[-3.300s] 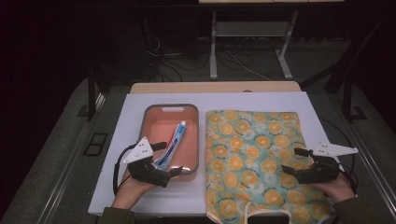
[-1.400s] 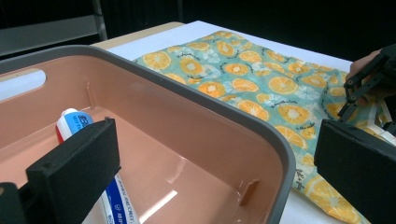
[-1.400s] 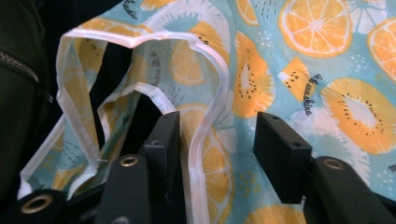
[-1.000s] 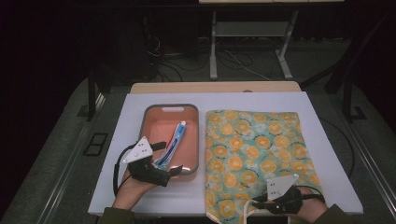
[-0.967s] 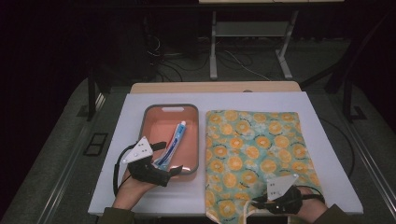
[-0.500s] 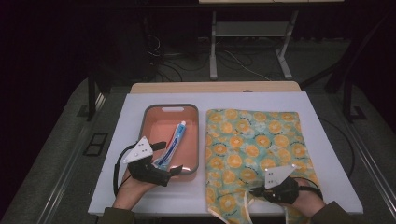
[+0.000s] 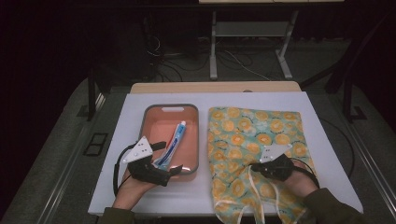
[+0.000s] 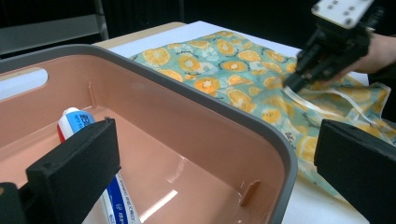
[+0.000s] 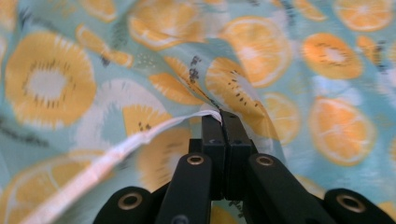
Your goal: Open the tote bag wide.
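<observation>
The right hand-held gripper [image 7: 256,167], low and right of centre in the high view, is clamped on the white-edged hem of the orange-print apron [image 7: 254,135] spread on the counter [image 7: 327,154]. Folding well likely means lifting the hem evenly without letting it slip. The left hand-held gripper [image 7: 170,158] rests wide open over the pink bin's [image 7: 196,140] rim.

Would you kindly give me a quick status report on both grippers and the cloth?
Right gripper shut on cloth edge, near the white strap. Left gripper open, straddling tray wall. Nothing in the way.
</observation>
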Demonstrator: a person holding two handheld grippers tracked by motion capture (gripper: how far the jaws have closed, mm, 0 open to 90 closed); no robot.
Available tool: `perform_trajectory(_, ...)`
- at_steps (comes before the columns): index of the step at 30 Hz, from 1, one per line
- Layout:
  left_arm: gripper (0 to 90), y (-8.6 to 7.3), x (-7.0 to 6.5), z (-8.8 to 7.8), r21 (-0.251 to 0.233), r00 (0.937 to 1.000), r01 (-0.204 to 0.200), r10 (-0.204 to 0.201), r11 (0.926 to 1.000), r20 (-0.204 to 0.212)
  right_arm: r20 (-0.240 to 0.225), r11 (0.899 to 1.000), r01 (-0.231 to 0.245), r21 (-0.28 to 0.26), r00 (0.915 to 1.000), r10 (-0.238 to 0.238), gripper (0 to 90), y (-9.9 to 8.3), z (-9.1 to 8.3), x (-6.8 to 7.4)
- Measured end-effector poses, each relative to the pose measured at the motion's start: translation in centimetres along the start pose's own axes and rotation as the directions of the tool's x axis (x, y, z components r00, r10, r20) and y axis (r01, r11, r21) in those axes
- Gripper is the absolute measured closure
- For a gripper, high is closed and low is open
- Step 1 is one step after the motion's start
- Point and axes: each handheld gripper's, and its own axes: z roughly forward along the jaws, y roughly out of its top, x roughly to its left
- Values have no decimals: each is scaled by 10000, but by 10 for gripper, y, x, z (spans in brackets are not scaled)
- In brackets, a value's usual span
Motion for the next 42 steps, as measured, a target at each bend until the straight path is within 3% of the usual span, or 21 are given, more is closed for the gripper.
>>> perform_trajectory(3,0,0,0,0,3,10000,-9,9,10000,-2,-418,9995,-311,30,9986,312,884,0,0,-5)
perform_trajectory(5,0,0,0,0,-10,10000,6,-6,10000,23,-951,9990,-385,-227,9948,362,768,2,-6,-2)
perform_trajectory(6,0,0,0,0,-10,10000,6,-6,10000,23,-951,9990,-385,-227,9948,362,768,2,-6,-2)
perform_trajectory(7,0,0,0,0,-19,10000,11,-11,10000,20,-1162,9977,-480,-469,9923,422,714,4,-11,0)
perform_trajectory(9,0,0,0,0,-7,10000,6,-6,10000,14,-1609,9924,-444,-1146,9866,255,536,15,-24,10)
perform_trajectory(11,0,0,0,0,9,10000,3,-3,10000,3,-1708,9910,-440,-1262,9851,220,493,20,-27,16)
perform_trajectory(12,0,0,0,0,16,10000,1,-1,10000,-5,-1902,9895,-237,-1422,9817,-38,402,30,-24,27)
perform_trajectory(17,0,0,0,0,26,10000,-2,2,10000,-15,-2411,9923,237,-1220,9691,-528,317,51,5,57)
perform_trajectory(19,0,0,0,0,11,10000,5,-5,10000,-8,-2452,9926,401,-1149,9671,-675,312,54,12,62)
perform_trajectory(22,0,0,0,0,7,10000,-4,4,10000,11,-2658,9953,742,-621,9600,-881,333,61,38,78)
perform_trajectory(24,0,0,0,0,4,10000,-8,8,10000,15,-2606,9955,883,-345,9608,-943,409,62,49,83)
perform_trajectory(26,0,0,0,0,-2,10000,-4,4,10000,11,-2349,9952,979,-24,9673,-958,586,62,57,85)
perform_trajectory(27,0,0,0,0,-2,10000,-7,7,10000,11,-2380,9960,895,20,9674,-865,687,63,60,86)
perform_trajectory(28,0,0,0,0,-2,10000,-8,8,10000,10,-2380,9960,895,20,9674,-865,687,63,60,86)
perform_trajectory(29,0,0,0,0,-3,10000,-12,12,10000,9,-2391,9957,915,-132,9666,-920,850,64,62,86)
perform_trajectory(30,0,0,0,0,3,10000,-16,16,10000,15,-2333,9947,1024,-106,9670,-1020,885,65,62,86)
perform_trajectory(34,0,0,0,0,-1,10000,-20,20,10000,32,-2150,9937,1096,-233,9702,-1120,898,68,61,86)
perform_trajectory(36,0,0,0,0,-3,10000,-29,29,10000,34,-1933,9951,955,-262,9762,-988,898,70,60,82)
perform_trajectory(42,0,0,0,0,-44,10000,22,-22,10000,39,-1059,9992,207,-345,9941,-243,898,79,57,53)
